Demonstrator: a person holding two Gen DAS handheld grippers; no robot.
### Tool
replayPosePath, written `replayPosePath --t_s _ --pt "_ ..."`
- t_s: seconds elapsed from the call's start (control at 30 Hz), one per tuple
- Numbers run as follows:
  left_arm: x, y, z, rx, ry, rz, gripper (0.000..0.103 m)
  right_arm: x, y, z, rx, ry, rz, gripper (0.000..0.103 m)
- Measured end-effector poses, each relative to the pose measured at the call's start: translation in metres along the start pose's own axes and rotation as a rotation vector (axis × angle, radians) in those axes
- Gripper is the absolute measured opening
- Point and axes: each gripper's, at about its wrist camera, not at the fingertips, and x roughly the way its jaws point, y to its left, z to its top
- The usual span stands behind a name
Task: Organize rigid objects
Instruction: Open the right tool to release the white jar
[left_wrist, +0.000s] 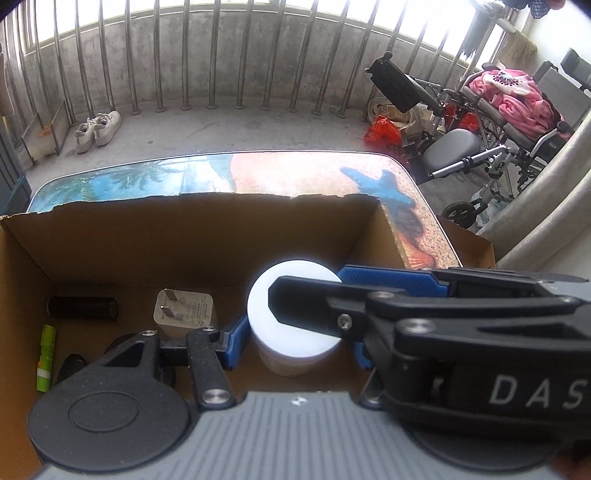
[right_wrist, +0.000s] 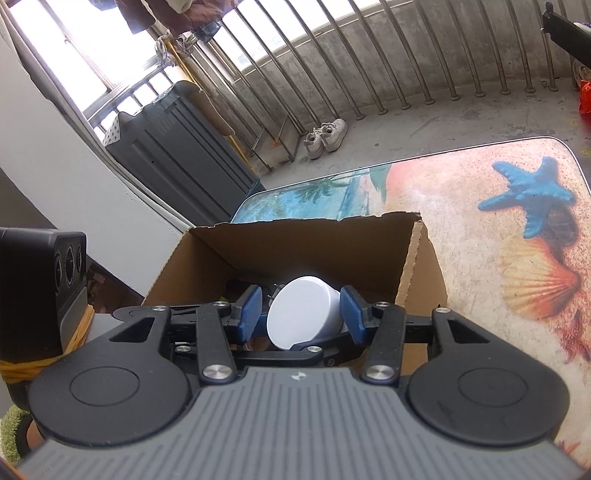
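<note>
Holding white-lidded jar (right_wrist: 303, 312) over the cardboard box (right_wrist: 421, 280), right hand-held gripper (right_wrist: 301, 314) clenched on its sides at 3 and 9 o'clock, left hand-held gripper (left_wrist: 295, 343) straddling, closure unclear; likely rigid, light, smooth, slip-prone.

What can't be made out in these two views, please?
Right wrist view: the cardboard box floor, hidden by the white jar and right gripper.
Left wrist view: whether the left gripper grips the jar; the right gripper covers one pad.
Left wrist view: dark items behind the left gripper's linkage.
Left wrist view: charger print, too small.
</note>
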Motion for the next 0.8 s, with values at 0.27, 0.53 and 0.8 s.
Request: replayPosePath --t_s 0.27,0.53,0.8 --pt "-0.022 -0.008 -0.004 0.024 -0.039 0.005 0.076 -0.032 0.005 -0.007 0.023 -0.090 0.007 0.054" --pt "-0.070 -0.013 -0.019 0.060 -0.113 -0.007 0.081 -0.101 0.030 -0.033 0.029 -0.239 0.010 0.059" --pt "-0.161 0.008 -0.075 0.115 -0.255 -0.035 0.090 -0.175 0.062 -0.101 0.077 -0.340 0.084 0.066"
